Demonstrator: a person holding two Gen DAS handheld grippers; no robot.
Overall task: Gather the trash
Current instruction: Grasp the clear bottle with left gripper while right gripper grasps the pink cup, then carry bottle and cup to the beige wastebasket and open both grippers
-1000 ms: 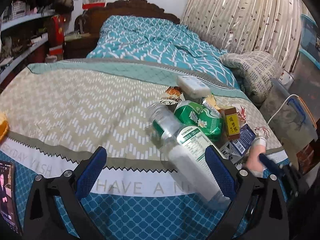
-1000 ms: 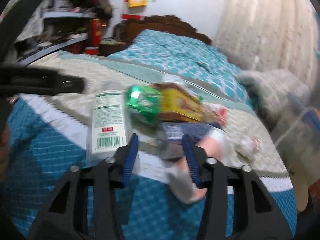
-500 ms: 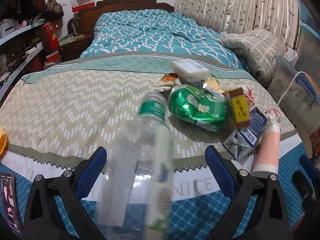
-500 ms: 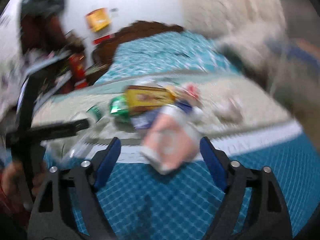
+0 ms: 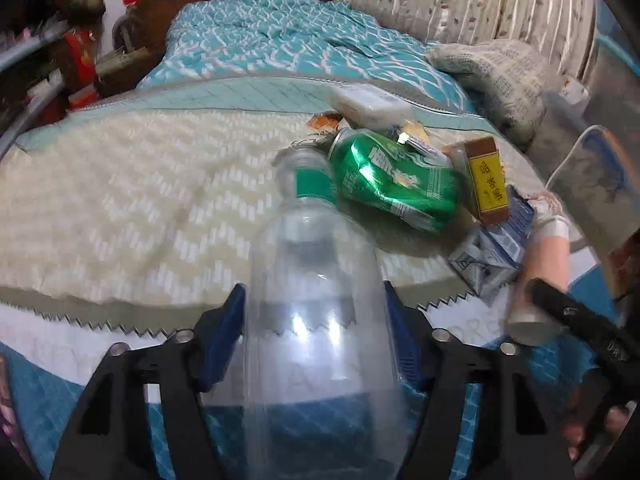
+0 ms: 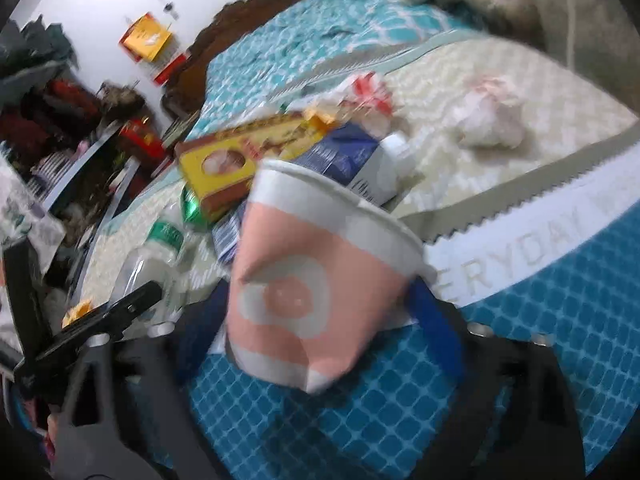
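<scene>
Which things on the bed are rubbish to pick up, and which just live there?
Rubbish to collect:
clear plastic bottle between the closing left gripper jaws
pink paper cup between the closing right gripper jaws
green can
yellow box
blue carton
crumpled wrapper

Just lying about:
pillow
teal quilt

On the bedspread's white band [image 6: 520,248], just beside the paper cup [image 6: 316,280], you could read "ERYDAY". The yellow box [image 5: 486,184] beside the green can [image 5: 396,184] carried Chinese characters; the can's white lettering was too blurred.
</scene>
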